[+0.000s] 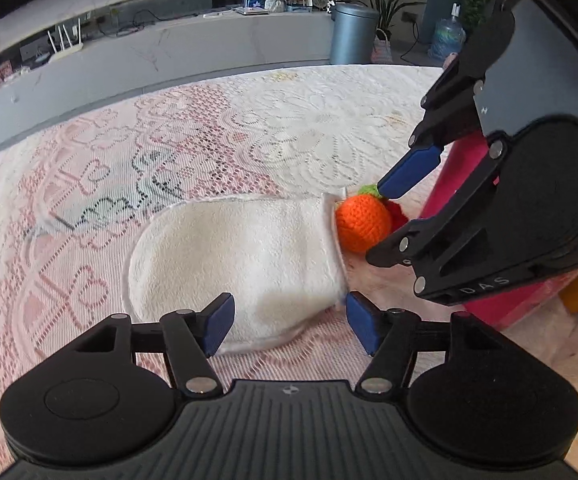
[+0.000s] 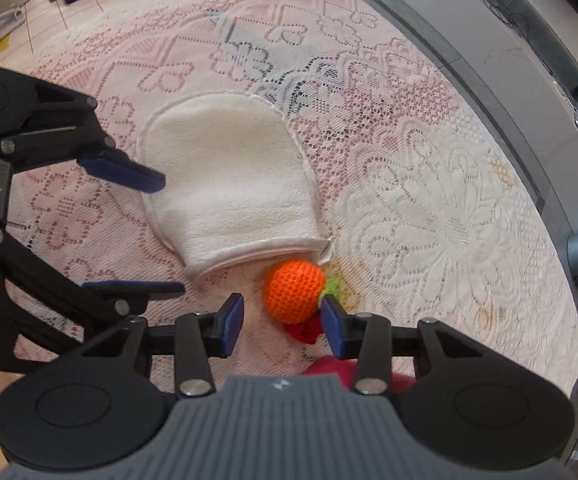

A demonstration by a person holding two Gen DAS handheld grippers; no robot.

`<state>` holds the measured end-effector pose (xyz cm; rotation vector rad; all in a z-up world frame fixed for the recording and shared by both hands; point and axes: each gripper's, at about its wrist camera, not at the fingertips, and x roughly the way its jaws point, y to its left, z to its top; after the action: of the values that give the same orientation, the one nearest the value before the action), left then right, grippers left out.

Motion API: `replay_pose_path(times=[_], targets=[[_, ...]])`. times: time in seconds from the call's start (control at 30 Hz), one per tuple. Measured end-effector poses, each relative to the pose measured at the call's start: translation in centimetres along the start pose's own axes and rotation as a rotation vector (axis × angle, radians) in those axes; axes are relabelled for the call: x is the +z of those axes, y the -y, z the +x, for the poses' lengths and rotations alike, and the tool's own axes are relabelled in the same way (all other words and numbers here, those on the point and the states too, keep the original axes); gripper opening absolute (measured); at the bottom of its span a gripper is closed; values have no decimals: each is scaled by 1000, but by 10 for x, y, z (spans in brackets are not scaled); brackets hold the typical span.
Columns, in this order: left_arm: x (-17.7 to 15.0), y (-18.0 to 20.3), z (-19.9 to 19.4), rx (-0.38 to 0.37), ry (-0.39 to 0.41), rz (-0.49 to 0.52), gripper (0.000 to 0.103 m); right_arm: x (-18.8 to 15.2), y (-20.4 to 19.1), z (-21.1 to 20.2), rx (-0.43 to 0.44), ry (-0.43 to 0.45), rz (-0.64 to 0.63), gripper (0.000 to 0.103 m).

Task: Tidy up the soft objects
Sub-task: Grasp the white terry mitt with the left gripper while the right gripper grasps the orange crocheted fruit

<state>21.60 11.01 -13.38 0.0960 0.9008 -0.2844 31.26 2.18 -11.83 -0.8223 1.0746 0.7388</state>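
Note:
A white terry mitt pouch (image 1: 241, 256) lies flat on the lace cloth, its open end facing a knitted orange ball (image 1: 363, 222) with a green leaf (image 1: 369, 189). A red knitted piece (image 2: 307, 330) lies just behind the ball. My left gripper (image 1: 289, 322) is open, hovering over the pouch's near edge; it also shows in the right wrist view (image 2: 165, 236). My right gripper (image 2: 283, 320) is open beside the ball (image 2: 295, 290), its right fingertip (image 2: 331, 314) touching the leaf (image 2: 333, 288). The pouch (image 2: 229, 184) mouth sits right against the ball.
The lace tablecloth (image 1: 297, 128) covers a round table. A pink box (image 1: 489, 280) stands at the table's right edge behind the right gripper (image 1: 385, 220). A grey bin (image 1: 353, 32), plants and a low stone counter (image 1: 169, 52) lie beyond the table.

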Motion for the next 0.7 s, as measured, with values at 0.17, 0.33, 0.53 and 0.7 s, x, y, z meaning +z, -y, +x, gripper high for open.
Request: replay_pose_path(times=[0.17,0.33,0.53,0.7], targets=[[-1,2,9,8,17,27,78,9,3,8,-8,-9,-7,49],[-3,-2,14,-11,22,7,78,12,3,15,-33,-20,-2,51],[-3,-2,13,-16,35,-9,59,13,4,22,-75,-42,3,52],[-4,-1,11,-5,52,-3,38,15,8,26,-115,-68,31,44]])
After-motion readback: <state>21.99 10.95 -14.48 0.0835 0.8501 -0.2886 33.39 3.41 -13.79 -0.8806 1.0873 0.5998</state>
